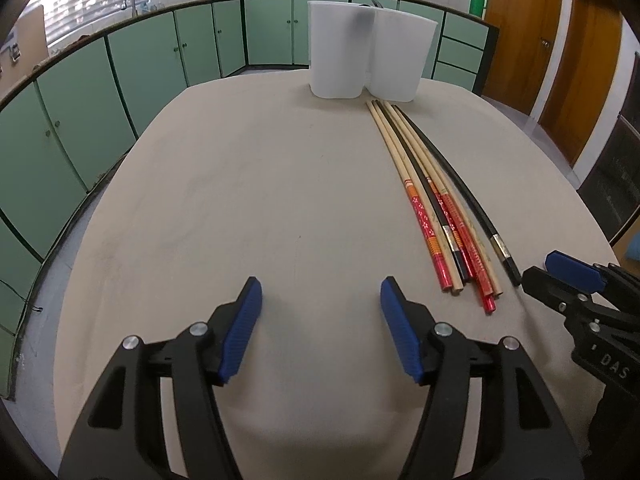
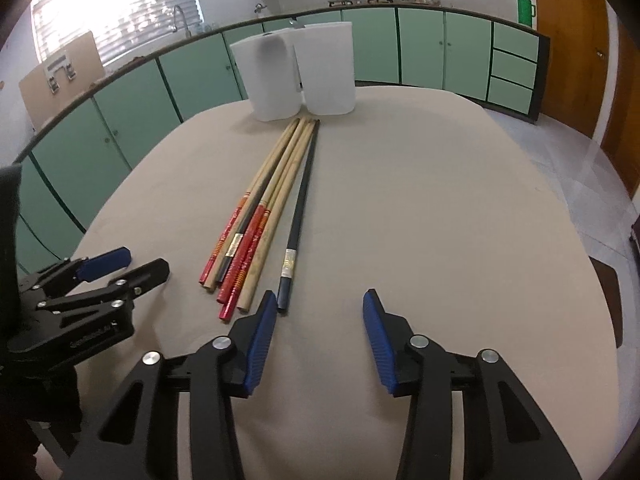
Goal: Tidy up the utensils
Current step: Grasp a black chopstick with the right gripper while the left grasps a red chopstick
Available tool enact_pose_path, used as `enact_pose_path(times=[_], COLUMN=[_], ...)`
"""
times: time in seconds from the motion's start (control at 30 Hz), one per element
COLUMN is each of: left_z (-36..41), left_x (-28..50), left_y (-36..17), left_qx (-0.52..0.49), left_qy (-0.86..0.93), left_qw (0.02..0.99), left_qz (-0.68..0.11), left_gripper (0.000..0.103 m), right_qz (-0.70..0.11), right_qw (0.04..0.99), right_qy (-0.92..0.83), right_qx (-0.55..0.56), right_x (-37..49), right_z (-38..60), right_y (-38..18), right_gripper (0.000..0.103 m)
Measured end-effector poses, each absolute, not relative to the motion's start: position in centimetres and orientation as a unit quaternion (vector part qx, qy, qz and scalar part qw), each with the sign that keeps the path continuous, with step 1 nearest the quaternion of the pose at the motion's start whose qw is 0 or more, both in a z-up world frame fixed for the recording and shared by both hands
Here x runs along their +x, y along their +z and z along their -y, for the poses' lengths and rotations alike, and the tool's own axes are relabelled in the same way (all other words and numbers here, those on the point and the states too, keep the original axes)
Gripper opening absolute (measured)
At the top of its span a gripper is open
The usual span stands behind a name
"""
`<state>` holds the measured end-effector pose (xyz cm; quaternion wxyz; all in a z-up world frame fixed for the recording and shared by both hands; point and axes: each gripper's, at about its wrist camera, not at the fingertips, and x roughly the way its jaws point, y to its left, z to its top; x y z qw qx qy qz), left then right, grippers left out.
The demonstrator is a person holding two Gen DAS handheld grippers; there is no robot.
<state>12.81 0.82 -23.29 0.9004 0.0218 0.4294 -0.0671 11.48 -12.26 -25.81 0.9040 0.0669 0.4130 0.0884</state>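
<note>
I have both claws low over the beige cloth-covered tabletop (image 1: 248, 184), near its front edge. My left gripper (image 1: 321, 300) stands with its blue ribbed pads (image 1: 244, 328) apart and only bare cloth between them; it holds nothing. My right gripper (image 2: 320, 312) is likewise parted, at a middling width, with nothing between its blue pads (image 2: 262, 344). The bundle of long chopsticks (image 2: 256, 224), pale wood with red and orange patterned handle ends and one dark one among them, lies along the tabletop running from the front edge toward the far edge. A single black chopstick with a silver band (image 2: 298, 220) lies just beside that bundle on its right, its handle end close to the left pad of my right gripper; from this angle I cannot be sure whether pad and chopstick touch. The chopstick tips point at two white translucent plastic containers (image 1: 372, 56) standing upright side by side at the far edge of the tabletop, touching each other. Something dark shows faintly through the wall of the left container, too blurred to name. Green kitchen cabinets (image 1: 144, 60) run behind the table.
</note>
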Motion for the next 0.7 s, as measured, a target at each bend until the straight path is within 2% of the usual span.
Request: enact_pose_path(times=[0.17, 0.23, 0.3, 0.33, 0.7], left_z=[-0.8, -0.7, -0.5, -0.4, 2.3], left_x=[12.7, 12.6, 12.6, 12.5, 12.5], left_y=[-23.2, -23.2, -23.3, -23.2, -23.2], left_qx=[0.022, 0.024, 0.026, 0.026, 0.028], left_qy=[-0.067, -0.069, -0.07, -0.074, -0.108], left_qw=[0.9, 0.9, 0.899, 0.899, 0.896], left_qz=[-0.43, -0.43, -0.431, -0.43, -0.43], left_gripper=[0.061, 0.062, 0.062, 0.063, 0.064], right_qz=[-0.413, -0.415, -0.419, -0.419, -0.416], right_qw=[0.904, 0.903, 0.902, 0.901, 0.905], right_qy=[0.097, 0.096, 0.1, 0.101, 0.077], right_qx=[0.051, 0.047, 0.043, 0.041, 0.05], right_x=[11.7, 12.1, 12.4, 12.3, 11.9], right_z=[10.8, 10.5, 10.2, 10.0, 12.3], right_y=[-26.1, -26.1, -26.2, -26.2, -26.2], right_gripper=[0.036, 0.028, 0.011, 0.008, 0.006])
